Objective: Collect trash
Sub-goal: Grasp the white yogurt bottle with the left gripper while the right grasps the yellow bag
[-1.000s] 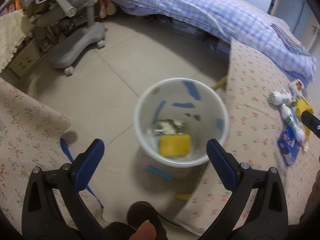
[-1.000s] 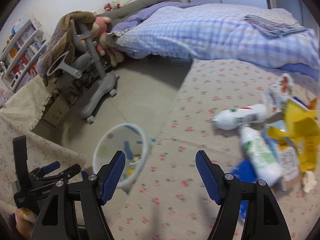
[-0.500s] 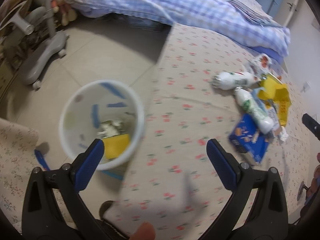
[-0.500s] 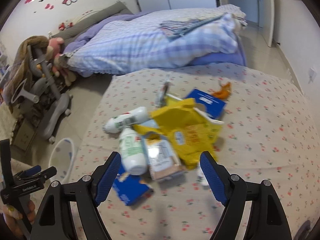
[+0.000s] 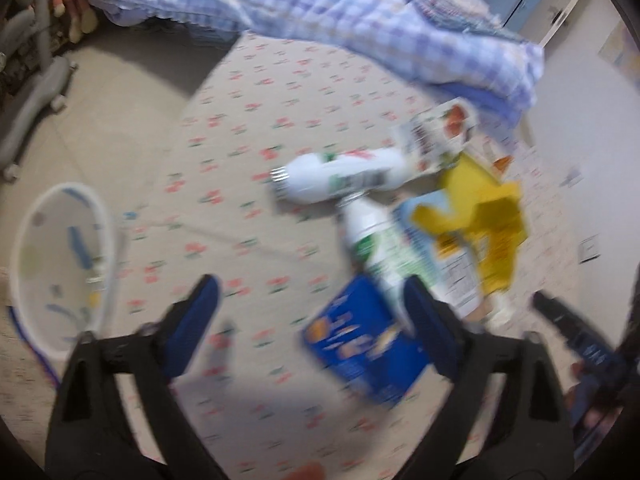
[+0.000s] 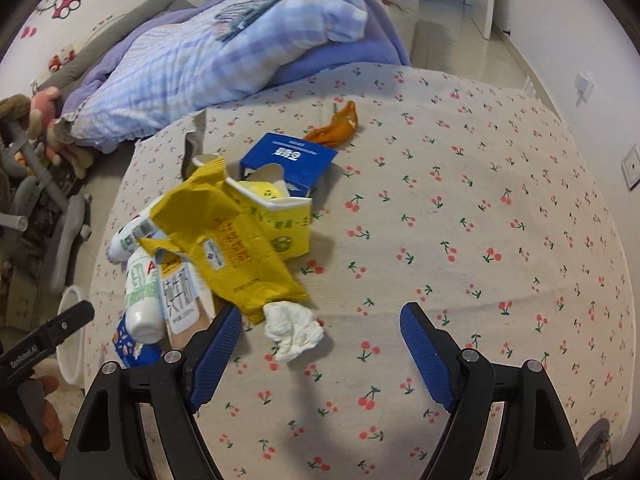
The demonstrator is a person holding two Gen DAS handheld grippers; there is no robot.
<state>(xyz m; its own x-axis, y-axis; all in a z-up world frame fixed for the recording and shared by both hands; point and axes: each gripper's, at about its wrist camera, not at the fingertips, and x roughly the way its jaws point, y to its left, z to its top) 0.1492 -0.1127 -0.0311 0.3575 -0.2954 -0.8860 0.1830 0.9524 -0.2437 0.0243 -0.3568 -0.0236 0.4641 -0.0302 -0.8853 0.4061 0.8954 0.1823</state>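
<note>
A pile of trash lies on the cherry-print bed cover [image 6: 460, 208]: two white bottles [image 5: 344, 176], a torn yellow bag [image 6: 224, 248], a yellow carton [image 6: 284, 220], a blue box [image 6: 288, 156], a blue snack packet [image 5: 360, 352], an orange wrapper [image 6: 336, 128] and a crumpled white tissue [image 6: 294, 330]. The white bin [image 5: 60, 264] stands on the floor at the left. My left gripper [image 5: 312, 316] is open above the cover, next to the blue packet. My right gripper [image 6: 320, 344] is open and empty, with the tissue just ahead between the fingers.
A blue checked quilt [image 6: 224, 52] is heaped at the back of the bed. A grey chair base [image 5: 32, 96] and plush toys [image 6: 48, 120] stand on the floor at the left. A white wall [image 6: 580, 8] bounds the right side.
Both grippers swung right from the bin to the trash pile. The right gripper moved closer over the bed, bringing the tissue between its fingers. Both stayed open.
</note>
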